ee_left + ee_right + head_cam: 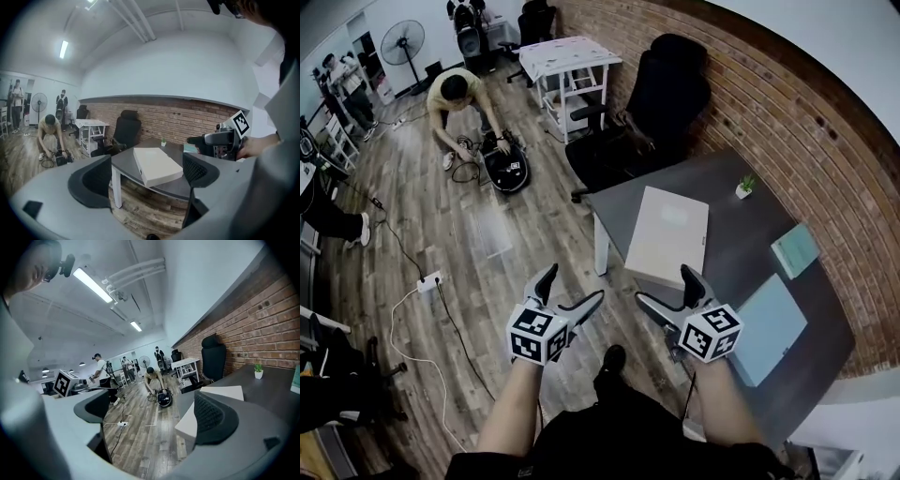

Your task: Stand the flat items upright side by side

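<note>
Hovering above the wooden floor in the head view, the left tongs and right tongs both gape wide and grip nothing. On the dark counter a white box lies flat near the edge. A teal book and a pale blue sheet lie flat further right.

In the left gripper view the jaws stand well apart and empty, with the white box beyond them.

In the right gripper view the jaws are spread over bare floor, with the box just beside the right jaw.
</note>
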A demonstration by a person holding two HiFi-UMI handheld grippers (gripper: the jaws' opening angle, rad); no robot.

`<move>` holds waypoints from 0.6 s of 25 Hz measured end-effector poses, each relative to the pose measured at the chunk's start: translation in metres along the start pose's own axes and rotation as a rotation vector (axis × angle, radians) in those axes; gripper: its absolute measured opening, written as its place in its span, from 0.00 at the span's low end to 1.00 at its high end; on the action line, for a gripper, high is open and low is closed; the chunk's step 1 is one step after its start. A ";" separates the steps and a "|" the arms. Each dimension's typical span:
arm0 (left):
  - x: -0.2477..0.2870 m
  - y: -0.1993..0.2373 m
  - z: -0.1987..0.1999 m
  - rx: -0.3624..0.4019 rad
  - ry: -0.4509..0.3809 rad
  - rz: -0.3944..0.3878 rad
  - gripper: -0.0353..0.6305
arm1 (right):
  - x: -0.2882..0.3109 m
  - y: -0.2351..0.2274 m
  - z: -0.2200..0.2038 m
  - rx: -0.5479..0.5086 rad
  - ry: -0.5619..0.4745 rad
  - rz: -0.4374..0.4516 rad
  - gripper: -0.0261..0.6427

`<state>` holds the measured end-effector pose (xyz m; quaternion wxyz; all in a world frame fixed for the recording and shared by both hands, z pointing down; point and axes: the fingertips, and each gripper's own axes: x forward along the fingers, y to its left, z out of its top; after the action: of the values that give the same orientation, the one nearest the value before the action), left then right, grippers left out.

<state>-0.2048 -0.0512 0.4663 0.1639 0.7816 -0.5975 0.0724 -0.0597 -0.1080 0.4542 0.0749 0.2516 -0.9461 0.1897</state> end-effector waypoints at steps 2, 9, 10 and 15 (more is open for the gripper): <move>0.027 0.011 0.013 -0.016 0.009 -0.006 0.78 | 0.018 -0.025 0.009 0.017 0.003 0.000 0.90; 0.093 0.024 0.031 0.035 0.058 -0.018 0.78 | 0.049 -0.089 0.024 0.079 -0.014 -0.019 0.90; 0.099 0.023 0.031 0.037 0.064 -0.025 0.78 | 0.050 -0.093 0.024 0.088 -0.017 -0.022 0.90; 0.134 0.024 0.040 0.053 0.080 -0.067 0.78 | 0.046 -0.120 0.028 0.097 -0.020 -0.070 0.90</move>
<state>-0.1945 -0.1928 0.4744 0.1693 0.8017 -0.5619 0.1139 -0.0401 -0.2355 0.4783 0.0597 0.2897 -0.9271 0.2301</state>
